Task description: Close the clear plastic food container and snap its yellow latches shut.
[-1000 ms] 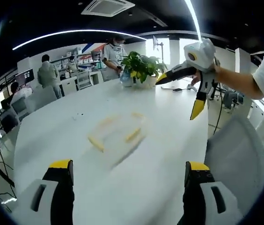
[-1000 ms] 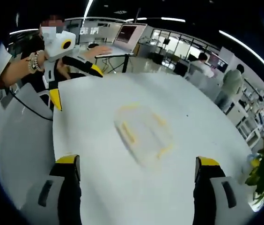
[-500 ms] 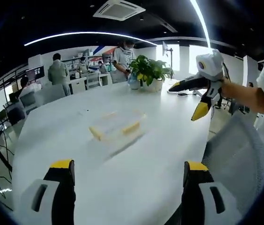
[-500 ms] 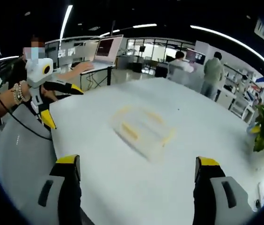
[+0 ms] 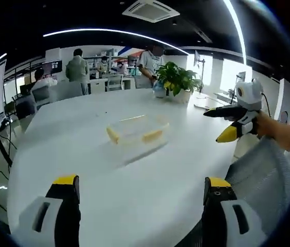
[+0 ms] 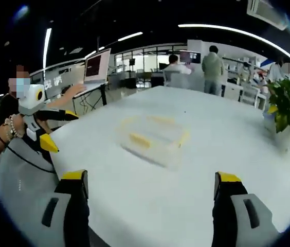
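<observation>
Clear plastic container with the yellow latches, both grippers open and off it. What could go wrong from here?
1. The clear plastic container sits unbraced on the smooth white table; a one-sided latch push may slide it.
2. The yellow latches are small next to the wide-open left gripper and right gripper, so a jaw could miss or clip the lid.
3. Clear walls are faint in both views, so edges are easy to misjudge.

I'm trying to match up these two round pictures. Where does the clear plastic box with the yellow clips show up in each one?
Left gripper view: the clear container sits on the white table, a little above the picture's middle, ahead of the open left gripper.
Right gripper view: the container lies near the middle, ahead of the open right gripper.
Shared landmark: the potted plant, at the table's far end in the left gripper view, at the right edge in the right gripper view.
</observation>
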Demonstrator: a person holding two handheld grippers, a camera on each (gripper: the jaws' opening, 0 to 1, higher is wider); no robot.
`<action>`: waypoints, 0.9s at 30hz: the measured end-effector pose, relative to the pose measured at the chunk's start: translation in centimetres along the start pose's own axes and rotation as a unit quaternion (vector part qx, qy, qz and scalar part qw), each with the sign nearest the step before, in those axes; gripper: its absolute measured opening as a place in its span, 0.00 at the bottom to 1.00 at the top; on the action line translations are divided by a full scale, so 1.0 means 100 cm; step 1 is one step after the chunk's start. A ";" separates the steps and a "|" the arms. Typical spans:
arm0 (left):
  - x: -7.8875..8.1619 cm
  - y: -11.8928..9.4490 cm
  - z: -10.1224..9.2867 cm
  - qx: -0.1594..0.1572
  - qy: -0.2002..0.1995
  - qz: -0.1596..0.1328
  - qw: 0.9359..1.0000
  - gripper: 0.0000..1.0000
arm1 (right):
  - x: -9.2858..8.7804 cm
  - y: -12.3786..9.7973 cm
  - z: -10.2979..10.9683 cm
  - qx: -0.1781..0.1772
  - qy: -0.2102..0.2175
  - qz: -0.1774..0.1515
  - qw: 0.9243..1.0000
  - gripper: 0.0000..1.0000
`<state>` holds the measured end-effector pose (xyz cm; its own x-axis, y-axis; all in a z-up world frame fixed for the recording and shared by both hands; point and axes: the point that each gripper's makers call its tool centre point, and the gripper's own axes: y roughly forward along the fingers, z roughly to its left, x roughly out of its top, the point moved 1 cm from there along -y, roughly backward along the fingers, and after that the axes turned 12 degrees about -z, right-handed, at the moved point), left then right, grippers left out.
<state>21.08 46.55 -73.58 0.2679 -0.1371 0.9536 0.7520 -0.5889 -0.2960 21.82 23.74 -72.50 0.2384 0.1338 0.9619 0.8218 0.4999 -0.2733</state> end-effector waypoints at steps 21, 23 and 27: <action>-0.001 0.004 -0.017 -0.029 0.050 0.007 0.998 0.99 | -0.019 -0.003 -0.012 -0.018 -0.043 0.042 0.998 1.00; -0.002 0.004 -0.018 -0.031 0.050 0.009 0.998 0.99 | -0.019 -0.003 -0.011 -0.016 -0.047 0.044 0.998 1.00; -0.001 0.003 -0.019 -0.032 0.057 0.010 0.998 0.99 | -0.017 -0.002 -0.009 -0.013 -0.053 0.044 0.998 1.00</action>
<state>20.10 44.89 -73.68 0.2085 -0.2373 0.9488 0.7068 -0.6339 -0.3139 21.73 22.62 -74.14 0.2557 0.2666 0.9293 0.8137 0.4598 -0.3557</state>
